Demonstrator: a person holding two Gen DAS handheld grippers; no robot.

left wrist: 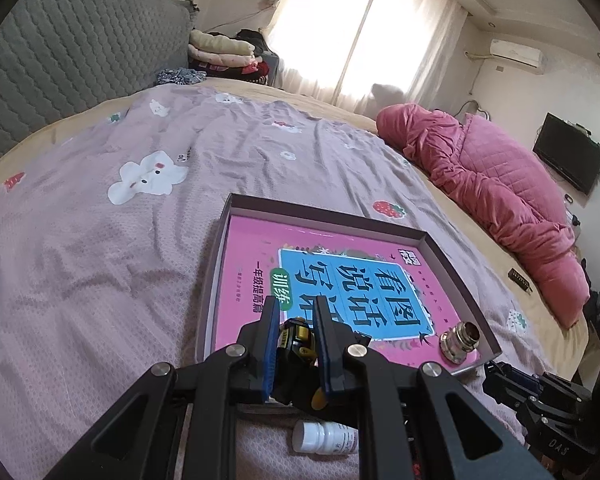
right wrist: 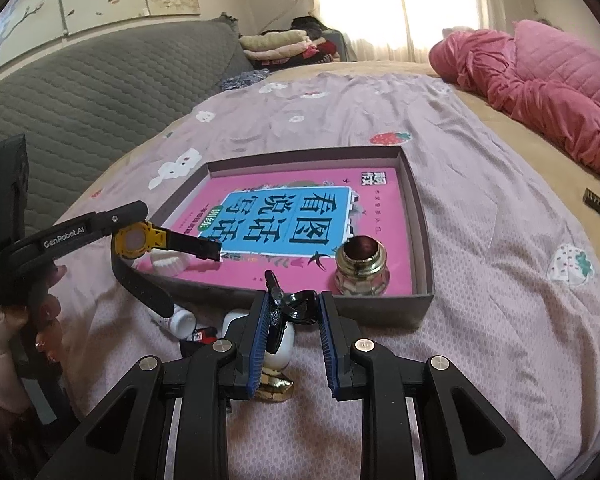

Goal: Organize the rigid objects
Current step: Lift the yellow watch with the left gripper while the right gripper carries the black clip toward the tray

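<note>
"GenRobot.AI" marks left gripper (right wrist: 138, 236) clamping yellow watch (right wrist: 134, 243) above book "看图说话写话" (right wrist: 288, 216).

Tray (right wrist: 418, 216): shallow grey-brown box on the bed, pink book with blue title panel lying flat inside.
Watch (right wrist: 134, 243): yellow case, black strap, held above the tray's near-left corner; one strap end over the book, the other hanging down outside.
Brass fitting (right wrist: 360, 266): upright in the tray's near-right corner, open mouth up.
White bottle (left wrist: 325, 437): on its side on the bed, just outside the tray's near edge.
Dentures (right wrist: 168, 262): white, inside the tray, near-left.
</note>
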